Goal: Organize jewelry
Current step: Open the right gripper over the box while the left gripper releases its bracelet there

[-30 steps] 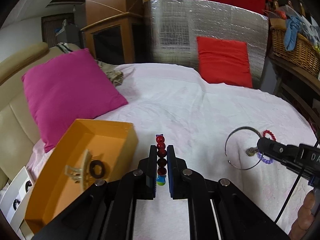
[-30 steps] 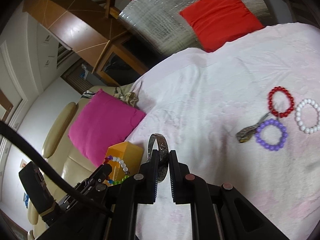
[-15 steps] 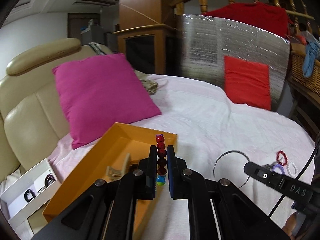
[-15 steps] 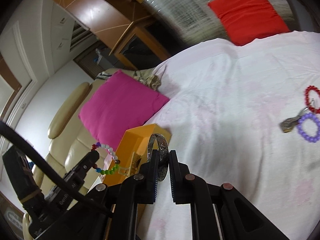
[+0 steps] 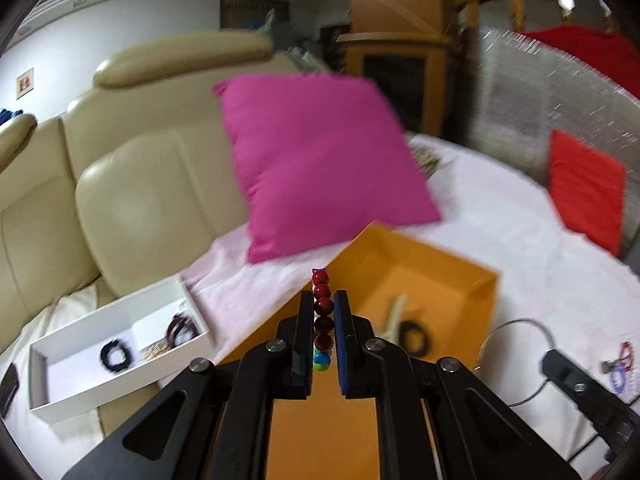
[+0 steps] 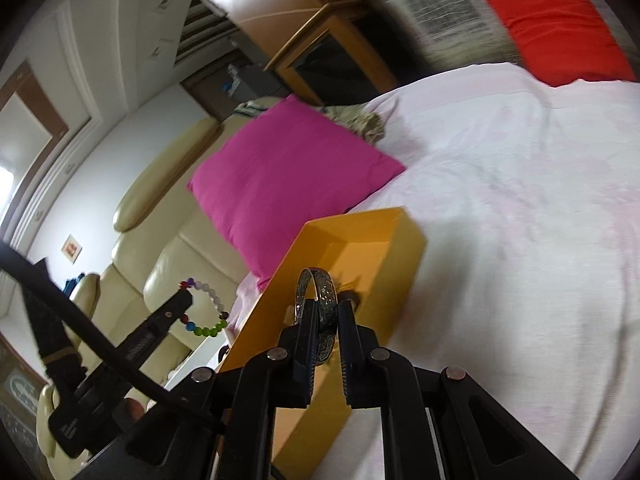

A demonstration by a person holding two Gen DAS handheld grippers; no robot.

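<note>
My left gripper (image 5: 323, 312) is shut on a beaded bracelet (image 5: 322, 307) of red and coloured beads, held above the near left edge of the orange box (image 5: 460, 280). The bracelet also shows in the right wrist view (image 6: 208, 312). My right gripper (image 6: 323, 312) is shut on a silver bangle (image 6: 320, 292), held above the orange box (image 6: 360, 240). The bangle also shows in the left wrist view (image 5: 516, 356). The orange box holds a beige hair clip (image 5: 394, 316) and a dark ring (image 5: 414, 338). A white divided box (image 5: 100, 360) with dark bracelets stands to the left.
A pink cushion (image 5: 320, 160) leans on the beige sofa (image 5: 120, 160) behind the boxes. A red cushion (image 5: 584, 192) stands at the far right. Several bead bracelets (image 5: 620, 364) lie on the white sheet (image 6: 520, 200) at right.
Both grippers have swung left. The orange box is now under them and the white box has come nearer. The loose bracelets have left the right wrist view.
</note>
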